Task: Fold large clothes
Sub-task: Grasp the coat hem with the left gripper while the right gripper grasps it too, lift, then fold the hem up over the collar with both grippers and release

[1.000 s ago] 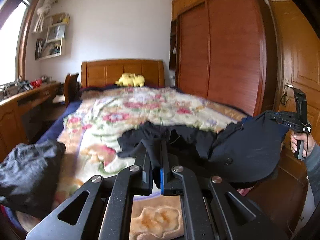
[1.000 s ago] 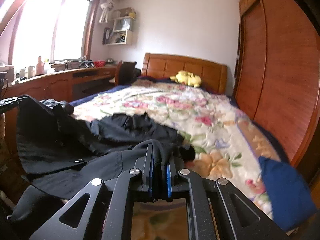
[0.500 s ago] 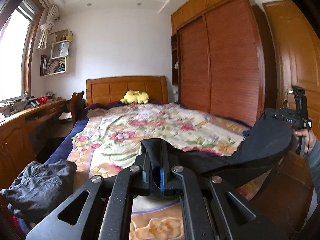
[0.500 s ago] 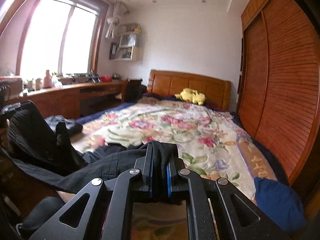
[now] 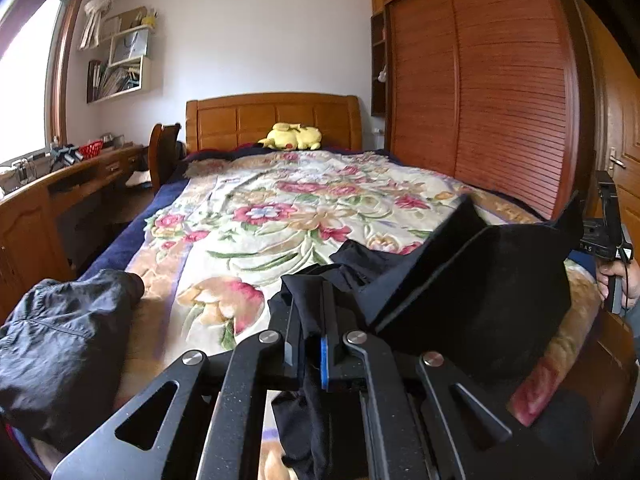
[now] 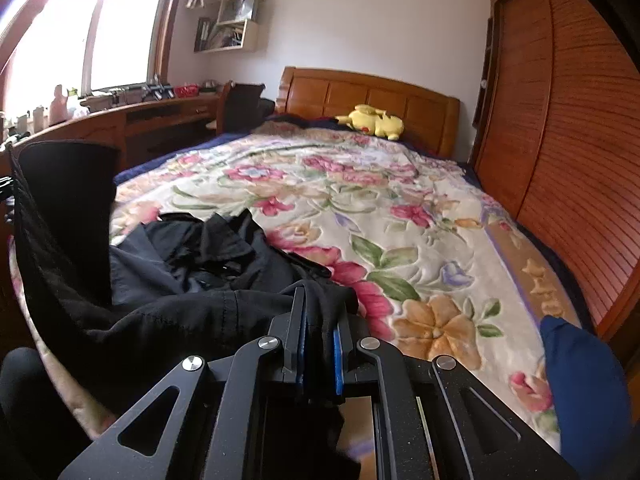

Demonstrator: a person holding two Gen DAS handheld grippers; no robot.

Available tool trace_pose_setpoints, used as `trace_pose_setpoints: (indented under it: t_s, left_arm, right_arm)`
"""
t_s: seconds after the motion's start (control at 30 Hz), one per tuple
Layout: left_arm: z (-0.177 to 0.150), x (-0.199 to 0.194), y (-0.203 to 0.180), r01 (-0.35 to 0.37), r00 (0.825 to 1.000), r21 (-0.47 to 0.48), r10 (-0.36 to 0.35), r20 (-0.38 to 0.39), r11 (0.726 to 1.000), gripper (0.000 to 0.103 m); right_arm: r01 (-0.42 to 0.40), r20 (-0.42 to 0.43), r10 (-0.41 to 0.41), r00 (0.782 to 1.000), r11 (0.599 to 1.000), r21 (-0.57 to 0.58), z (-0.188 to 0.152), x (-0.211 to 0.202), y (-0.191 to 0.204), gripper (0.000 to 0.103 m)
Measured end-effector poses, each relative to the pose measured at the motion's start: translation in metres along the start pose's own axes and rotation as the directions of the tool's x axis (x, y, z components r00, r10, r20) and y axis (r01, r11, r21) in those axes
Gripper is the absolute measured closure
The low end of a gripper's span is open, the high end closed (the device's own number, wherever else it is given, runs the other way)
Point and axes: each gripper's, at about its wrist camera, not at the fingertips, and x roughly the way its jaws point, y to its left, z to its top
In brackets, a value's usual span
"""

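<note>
Black garment (image 5: pixel 472 292): lower right of left view, lower left of right view, draped over bed (image 5: pixel 280 216) foot. Left gripper (image 5: pixel 314 320) jaws pinching one hem fold, right gripper (image 6: pixel 320 320) jaws pinching another. Soft, light, floppy, sags between grips; likely best held at corners, kept taut.

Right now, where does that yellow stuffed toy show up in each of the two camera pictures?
Left wrist view: the yellow stuffed toy lies top centre, at the head of the bed.
Right wrist view: the same toy lies upper centre-right, on the far end of the bed.
Shared landmark: the wooden headboard right behind it.
</note>
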Motion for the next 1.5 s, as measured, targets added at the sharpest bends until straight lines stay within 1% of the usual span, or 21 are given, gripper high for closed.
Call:
trace_pose_setpoints:
  t_s: [0.03, 0.17, 0.27, 0.3, 0.5, 0.6, 0.7, 0.83, 1.1, 1.2, 1.27, 1.3, 1.33, 1.37, 1.4, 1.43, 1.47, 1.5]
  left_arm:
    - [0.000, 0.009, 0.003, 0.000, 1.000, -0.003, 0.000, -0.006, 1.000, 0.098]
    - [0.000, 0.043, 0.013, -0.010, 0.999, -0.008, 0.010, -0.031, 1.000, 0.098]
    - [0.001, 0.066, 0.019, -0.020, 0.999, -0.009, 0.019, -0.050, 1.000, 0.098]
    - [0.001, 0.073, 0.020, -0.023, 0.998, -0.010, 0.022, -0.056, 1.000, 0.098]
    - [0.003, 0.117, 0.032, -0.050, 0.994, -0.005, 0.049, -0.096, 0.999, 0.098]
    - [0.005, 0.137, 0.037, -0.063, 0.991, 0.000, 0.063, -0.115, 0.998, 0.098]
    - [0.011, 0.157, 0.041, -0.073, 0.989, 0.002, 0.073, -0.132, 0.997, 0.098]
    - [0.026, 0.184, 0.046, -0.097, 0.985, 0.008, 0.097, -0.145, 0.995, 0.098]
    - [0.050, 0.220, 0.055, -0.150, 0.978, 0.015, 0.151, -0.146, 0.989, 0.098]
    - [0.051, 0.233, 0.058, -0.164, 0.972, 0.010, 0.163, -0.169, 0.986, 0.098]
    - [0.050, 0.236, 0.057, -0.175, 0.968, 0.015, 0.175, -0.180, 0.984, 0.098]
    - [0.048, 0.235, 0.057, -0.181, 0.966, 0.013, 0.180, -0.184, 0.983, 0.097]
    - [0.046, 0.232, 0.056, -0.184, 0.966, 0.009, 0.182, -0.185, 0.983, 0.097]
    - [0.046, 0.230, 0.055, -0.181, 0.967, 0.007, 0.179, -0.183, 0.984, 0.095]
    - [0.045, 0.227, 0.055, -0.175, 0.968, 0.008, 0.174, -0.181, 0.985, 0.090]
    - [0.044, 0.223, 0.054, -0.170, 0.969, 0.010, 0.169, -0.180, 0.985, 0.087]
    - [0.044, 0.222, 0.053, -0.165, 0.969, 0.010, 0.164, -0.182, 0.986, 0.076]
    - [0.044, 0.218, 0.052, -0.167, 0.970, 0.010, 0.166, -0.178, 0.986, 0.061]
  right_arm:
    - [0.003, -0.009, -0.003, 1.000, 1.000, -0.004, 0.010, 0.008, 0.005, 0.093]
    - [0.017, -0.034, -0.018, 0.999, 0.999, -0.029, 0.024, 0.034, 0.015, 0.093]
    - [0.030, -0.047, -0.033, 0.998, 0.998, -0.049, 0.030, 0.049, 0.019, 0.093]
    - [0.033, -0.054, -0.036, 0.998, 0.998, -0.055, 0.032, 0.061, 0.018, 0.093]
    - [0.053, -0.094, -0.060, 0.994, 0.995, -0.083, 0.047, 0.103, 0.019, 0.093]
    - [0.055, -0.114, -0.065, 0.991, 0.995, -0.086, 0.047, 0.118, 0.018, 0.093]
    - [0.059, -0.132, -0.071, 0.989, 0.994, -0.092, 0.052, 0.136, 0.014, 0.093]
    - [0.072, -0.140, -0.084, 0.987, 0.993, -0.093, 0.067, 0.159, 0.009, 0.093]
    - [0.104, -0.158, -0.109, 0.981, 0.994, -0.044, 0.098, 0.207, -0.003, 0.093]
    - [0.106, -0.177, -0.110, 0.978, 0.994, -0.034, 0.099, 0.224, -0.004, 0.093]
    - [0.091, -0.199, -0.094, 0.975, 0.996, -0.025, 0.098, 0.231, -0.003, 0.092]
    - [0.091, -0.204, -0.092, 0.975, 0.996, -0.016, 0.097, 0.230, -0.003, 0.090]
    - [0.093, -0.202, -0.092, 0.975, 0.996, -0.005, 0.098, 0.229, -0.005, 0.083]
    - [0.096, -0.196, -0.092, 0.976, 0.995, 0.013, 0.099, 0.226, -0.007, 0.069]
    - [0.094, -0.187, -0.085, 0.979, 0.995, 0.039, 0.100, 0.221, -0.011, 0.060]
    - [0.083, -0.173, -0.069, 0.983, 0.994, 0.074, 0.101, 0.214, -0.015, 0.041]
    - [0.078, -0.161, -0.062, 0.985, 0.992, 0.097, 0.102, 0.212, -0.021, 0.033]
    - [0.085, -0.153, -0.067, 0.986, 0.990, 0.110, 0.102, 0.207, -0.023, 0.033]
